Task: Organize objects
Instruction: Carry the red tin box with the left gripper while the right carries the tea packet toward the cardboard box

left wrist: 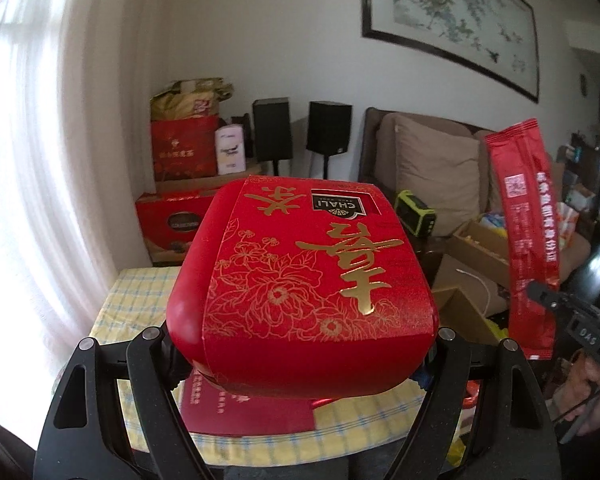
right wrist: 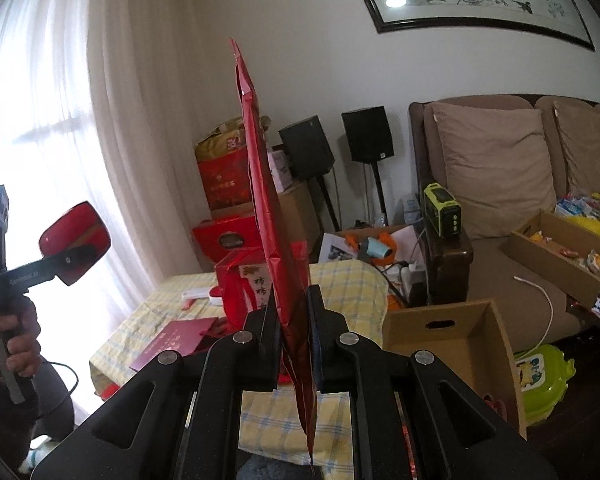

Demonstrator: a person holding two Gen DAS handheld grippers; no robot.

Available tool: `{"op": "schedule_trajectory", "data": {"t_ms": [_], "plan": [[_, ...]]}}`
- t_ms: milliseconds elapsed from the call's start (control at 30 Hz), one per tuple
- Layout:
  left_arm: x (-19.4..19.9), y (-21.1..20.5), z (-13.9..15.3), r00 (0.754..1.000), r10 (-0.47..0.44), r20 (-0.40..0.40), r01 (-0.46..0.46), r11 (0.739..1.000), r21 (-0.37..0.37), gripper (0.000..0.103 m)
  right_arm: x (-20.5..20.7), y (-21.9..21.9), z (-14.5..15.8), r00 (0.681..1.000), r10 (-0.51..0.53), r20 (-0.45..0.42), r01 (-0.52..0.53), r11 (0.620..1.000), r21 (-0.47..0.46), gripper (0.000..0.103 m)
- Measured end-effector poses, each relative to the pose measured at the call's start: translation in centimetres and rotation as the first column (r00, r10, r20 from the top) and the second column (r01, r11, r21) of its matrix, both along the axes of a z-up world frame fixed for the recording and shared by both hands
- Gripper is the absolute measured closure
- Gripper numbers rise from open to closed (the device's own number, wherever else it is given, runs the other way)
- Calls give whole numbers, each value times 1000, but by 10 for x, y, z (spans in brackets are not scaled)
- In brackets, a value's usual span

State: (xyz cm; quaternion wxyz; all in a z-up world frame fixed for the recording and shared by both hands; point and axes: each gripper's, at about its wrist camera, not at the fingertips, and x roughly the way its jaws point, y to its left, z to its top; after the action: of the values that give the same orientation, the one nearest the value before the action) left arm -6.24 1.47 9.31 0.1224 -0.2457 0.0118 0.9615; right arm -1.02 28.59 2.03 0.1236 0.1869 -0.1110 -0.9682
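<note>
The red tin (left wrist: 300, 280) is showing a smooth, glossy body, wrapped in a matt paper sleeve (left wrist: 320, 264) that is glinting with gold foil print. The long red sachet (right wrist: 272, 216) is looking like thin, shiny foil-plastic, creasing along its length. The left gripper (left wrist: 296, 344) and the right gripper (right wrist: 294, 320) are showing matt black plastic with bright metal pins. A woven checked cloth (right wrist: 348, 280) is covering the worktop. The open box (right wrist: 452, 340) is looking like plain matt cardboard, and the sofa cushion (right wrist: 496, 168) like soft, matt fabric.
</note>
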Motion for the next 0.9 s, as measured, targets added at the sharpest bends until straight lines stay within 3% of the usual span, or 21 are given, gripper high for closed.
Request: {"op": "schedule_trajectory", "data": {"t_ms": [667,900], "plan": [[6,11,10,1000,-23,-12,23,1000,17,24,5,37,0,998,-67,15,67,997,-28,92],[7,18,8,999,-43,-1,43,999,23,24,1,35,-5,997,-71,32,71,997,5,93]]}}
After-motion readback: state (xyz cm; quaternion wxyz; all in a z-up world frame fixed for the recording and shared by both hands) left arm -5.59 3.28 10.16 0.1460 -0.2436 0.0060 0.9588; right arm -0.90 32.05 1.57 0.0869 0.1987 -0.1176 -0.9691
